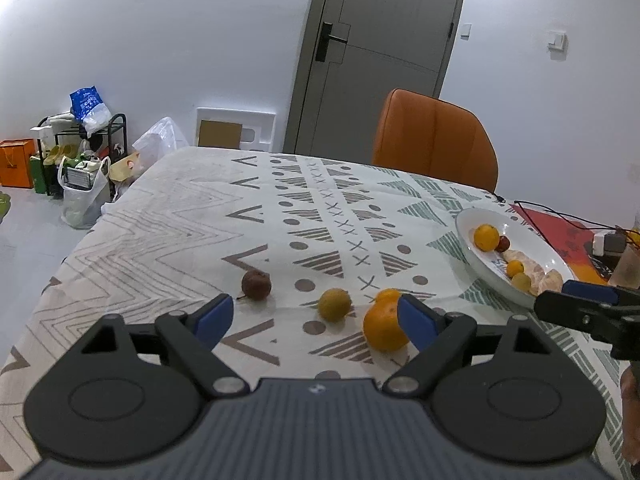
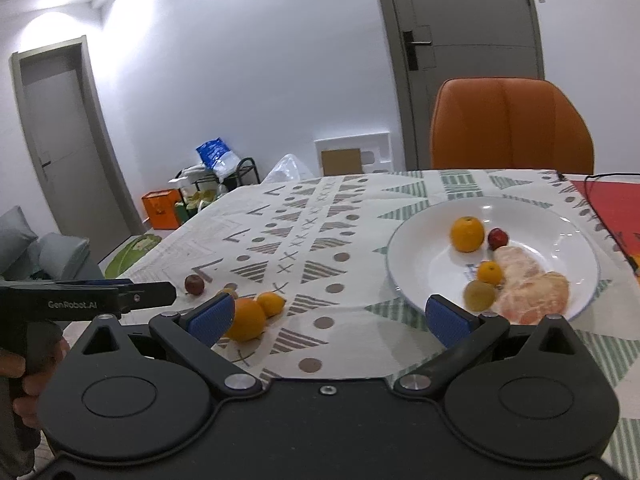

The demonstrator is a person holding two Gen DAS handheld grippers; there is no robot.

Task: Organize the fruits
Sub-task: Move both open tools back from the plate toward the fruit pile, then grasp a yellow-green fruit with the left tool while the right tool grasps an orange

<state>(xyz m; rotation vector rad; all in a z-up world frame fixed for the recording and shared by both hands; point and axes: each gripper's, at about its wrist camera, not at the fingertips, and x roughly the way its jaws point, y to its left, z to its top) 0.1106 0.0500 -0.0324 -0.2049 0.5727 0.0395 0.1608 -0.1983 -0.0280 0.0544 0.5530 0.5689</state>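
Note:
Loose fruit lies on the patterned tablecloth: a big orange [image 1: 383,330] [image 2: 246,319], a small orange [image 1: 387,295] [image 2: 271,304] behind it, a yellow-green fruit [image 1: 334,304] and a dark brown fruit [image 1: 256,285] [image 2: 194,284]. A white plate [image 1: 480,264] [image 2: 416,264] holds an orange [image 2: 467,234], a red fruit [image 2: 497,238], a small orange [image 2: 490,273], a yellow-green fruit [image 2: 479,295] and peeled pomelo pieces [image 2: 532,284]. My left gripper [image 1: 316,320] is open and empty just short of the loose fruit. My right gripper [image 2: 328,316] is open and empty, left of the plate.
An orange chair [image 1: 434,138] [image 2: 510,126] stands at the table's far side. A red mat [image 1: 560,232], cables and a power strip [image 1: 608,242] lie at the far right. Bags and a shoe rack [image 1: 80,152] stand on the floor to the left.

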